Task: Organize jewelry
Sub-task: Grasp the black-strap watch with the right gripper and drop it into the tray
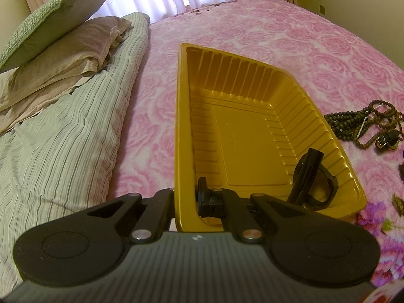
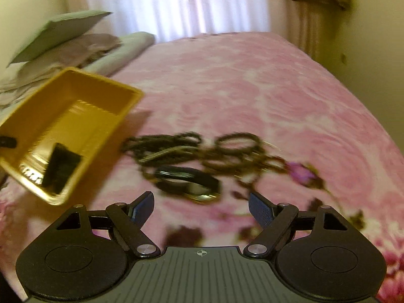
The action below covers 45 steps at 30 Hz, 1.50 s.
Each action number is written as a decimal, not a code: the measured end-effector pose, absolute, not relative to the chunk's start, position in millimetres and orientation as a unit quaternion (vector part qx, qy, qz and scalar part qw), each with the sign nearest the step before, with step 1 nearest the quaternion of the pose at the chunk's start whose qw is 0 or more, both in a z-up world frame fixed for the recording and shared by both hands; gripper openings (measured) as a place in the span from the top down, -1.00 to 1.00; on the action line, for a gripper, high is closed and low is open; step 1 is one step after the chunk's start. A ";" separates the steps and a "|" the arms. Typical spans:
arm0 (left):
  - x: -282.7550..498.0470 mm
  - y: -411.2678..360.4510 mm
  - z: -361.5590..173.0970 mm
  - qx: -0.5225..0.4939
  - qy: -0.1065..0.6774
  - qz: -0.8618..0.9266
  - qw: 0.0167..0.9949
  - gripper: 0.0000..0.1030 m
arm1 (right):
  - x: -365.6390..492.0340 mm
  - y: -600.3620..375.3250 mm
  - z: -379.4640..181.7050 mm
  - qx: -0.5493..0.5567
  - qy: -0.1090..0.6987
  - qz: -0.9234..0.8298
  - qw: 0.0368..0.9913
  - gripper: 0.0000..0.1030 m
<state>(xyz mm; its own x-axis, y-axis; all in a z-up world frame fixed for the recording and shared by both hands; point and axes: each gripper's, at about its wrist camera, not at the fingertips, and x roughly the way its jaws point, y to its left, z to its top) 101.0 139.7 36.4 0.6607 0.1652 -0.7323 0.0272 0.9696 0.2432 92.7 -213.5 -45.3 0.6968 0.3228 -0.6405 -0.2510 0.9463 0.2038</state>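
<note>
Left hand-held gripper [image 1: 185,202] clamped on my yellow tray [image 1: 181,126] wall, right hand-held gripper [image 2: 200,205] spread apart over bead necklaces [image 2: 192,149] on bed [image 2: 252,88].

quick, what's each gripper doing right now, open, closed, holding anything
Left gripper: closed on the near wall of the gold tray.
Right gripper: open, holding nothing, above the bedspread.

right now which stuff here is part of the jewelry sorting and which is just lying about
Part of the job:
- yellow tray, clamped by the left gripper
- black watch in the tray
- bead necklaces
- black bangle, before the open right gripper

Lying about:
- green pillow
- striped quilt
- curtains
</note>
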 end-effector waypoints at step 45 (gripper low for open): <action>101.6 136.8 35.0 0.121 0.412 0.041 0.902 0.95 | 107.8 -169.2 -46.2 -0.020 0.304 0.158 0.939 0.19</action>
